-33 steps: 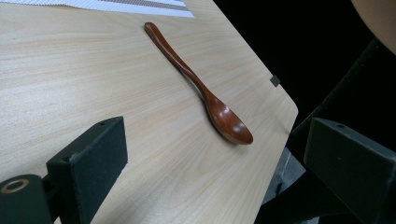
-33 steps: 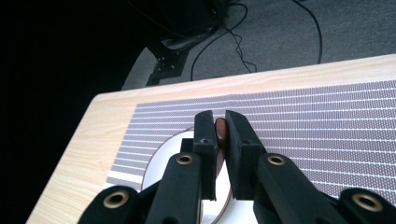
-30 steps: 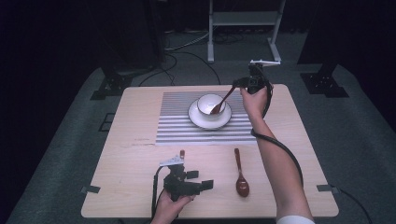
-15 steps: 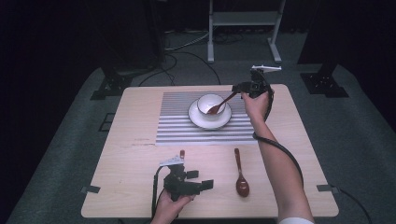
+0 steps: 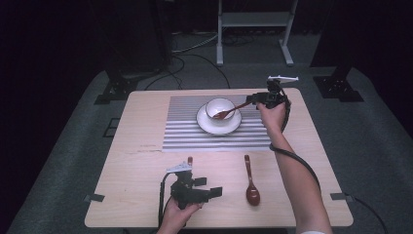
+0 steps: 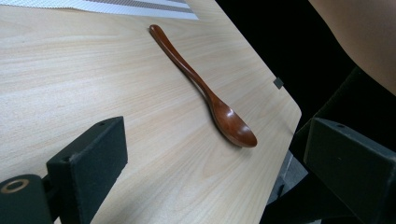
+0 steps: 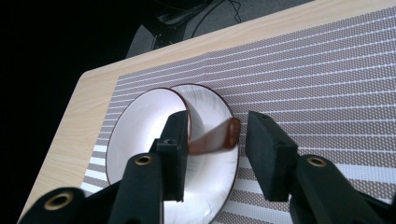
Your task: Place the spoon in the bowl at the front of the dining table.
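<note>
Right tool (image 7: 212,140), jaws just opening, straddles a wooden spoon (image 5: 229,112) resting in the bowl (image 5: 219,108); left tool (image 5: 209,191) wide open above the table (image 5: 146,165)

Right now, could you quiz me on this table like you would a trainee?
1. True or false: the spoon in the bowl is clamped tight by the right gripper.
2. Where does the second spoon lie? A in the bowl; B on the bare wood; C on the striped mat.
3. Fill in: the bowl stands on a white ____.

Key
1. False: the jaws have just been opening, and the spoon handle sits between them with a gap at one pad.
2. B.
3. Saucer.
</note>
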Tool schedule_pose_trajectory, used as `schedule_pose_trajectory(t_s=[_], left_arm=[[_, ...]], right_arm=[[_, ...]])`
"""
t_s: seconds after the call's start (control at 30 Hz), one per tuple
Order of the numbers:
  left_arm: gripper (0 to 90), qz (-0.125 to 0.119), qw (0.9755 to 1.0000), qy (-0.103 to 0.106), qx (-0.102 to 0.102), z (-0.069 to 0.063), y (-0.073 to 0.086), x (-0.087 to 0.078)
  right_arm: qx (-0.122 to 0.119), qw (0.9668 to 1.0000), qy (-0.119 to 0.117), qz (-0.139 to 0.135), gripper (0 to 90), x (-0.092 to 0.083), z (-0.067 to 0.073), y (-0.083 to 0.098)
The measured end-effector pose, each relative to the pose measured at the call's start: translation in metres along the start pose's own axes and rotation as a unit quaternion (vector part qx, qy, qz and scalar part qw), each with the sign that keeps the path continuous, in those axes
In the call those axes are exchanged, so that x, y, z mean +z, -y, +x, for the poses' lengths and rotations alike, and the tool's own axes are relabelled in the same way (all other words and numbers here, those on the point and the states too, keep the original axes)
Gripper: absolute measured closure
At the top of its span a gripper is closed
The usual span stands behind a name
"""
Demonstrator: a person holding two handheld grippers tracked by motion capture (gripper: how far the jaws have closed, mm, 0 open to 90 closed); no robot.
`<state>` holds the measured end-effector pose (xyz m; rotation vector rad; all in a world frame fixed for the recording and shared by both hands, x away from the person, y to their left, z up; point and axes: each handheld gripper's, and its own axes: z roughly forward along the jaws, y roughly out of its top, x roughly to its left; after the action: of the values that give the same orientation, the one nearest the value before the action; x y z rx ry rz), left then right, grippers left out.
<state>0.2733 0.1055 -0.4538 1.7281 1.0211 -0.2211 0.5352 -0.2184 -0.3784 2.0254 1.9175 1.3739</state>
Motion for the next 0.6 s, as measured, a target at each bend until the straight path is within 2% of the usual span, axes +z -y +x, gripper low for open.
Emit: schedule_pose_trajectory(t_s=[0.33, 0.6], left_arm=[[5.0, -0.002, 1.0, -0.004, 0.005, -0.001, 0.0, -0.002], [5.0, -0.002, 1.0, -0.006, 0.008, -0.003, 0.001, -0.003]], right_arm=[[0.004, 0.9995, -0.031, 0.005, 51.5, -0.012, -0.01, 0.011], [-0.007, 0.9991, -0.042, 0.006, 48.5, -0.025, -0.011, 0.024]])
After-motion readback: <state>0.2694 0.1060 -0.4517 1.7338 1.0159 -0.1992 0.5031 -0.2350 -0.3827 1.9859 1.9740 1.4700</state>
